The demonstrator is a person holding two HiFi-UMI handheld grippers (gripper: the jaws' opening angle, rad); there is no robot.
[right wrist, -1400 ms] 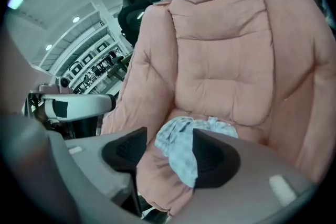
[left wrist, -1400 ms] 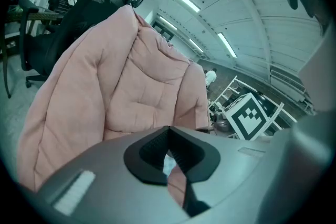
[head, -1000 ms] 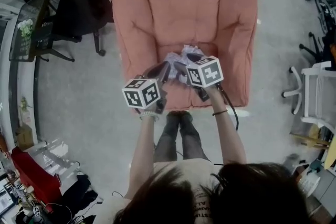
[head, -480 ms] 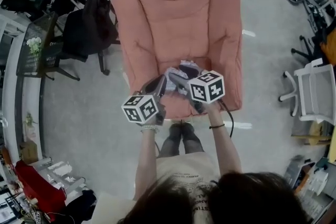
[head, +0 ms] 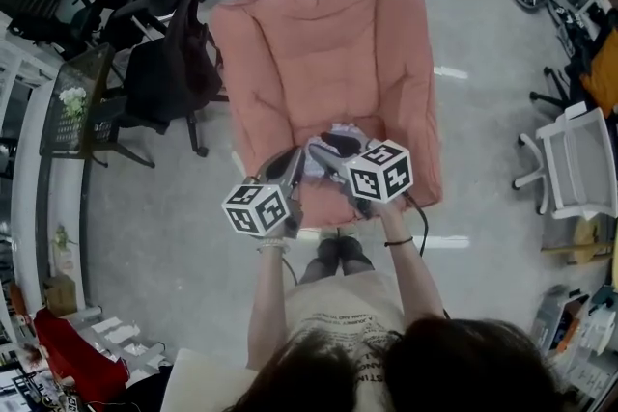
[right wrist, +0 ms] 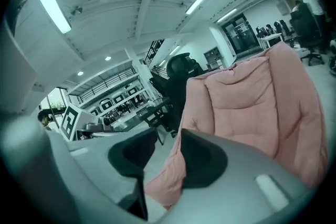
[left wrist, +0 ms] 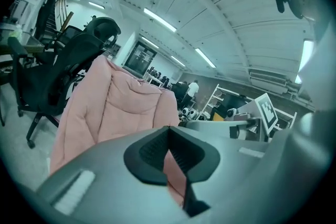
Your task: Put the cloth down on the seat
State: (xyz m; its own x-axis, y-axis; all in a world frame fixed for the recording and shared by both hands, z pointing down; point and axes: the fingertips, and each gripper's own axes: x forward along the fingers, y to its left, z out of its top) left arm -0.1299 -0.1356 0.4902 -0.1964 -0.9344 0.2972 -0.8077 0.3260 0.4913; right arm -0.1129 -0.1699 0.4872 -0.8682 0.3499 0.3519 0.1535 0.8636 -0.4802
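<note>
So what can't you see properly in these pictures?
- Cloth: in the head view it lies on the pink chair, partly covered by the right gripper. Its fingers have just been closing, with nothing between them.
- Cloth again: both gripper views miss it. They look up at the chair back, and the seat lies below the picture edge.
- Far people: left gripper view, too small.

Black office chairs crowd the grey floor at left; a white chair stands right.
</note>
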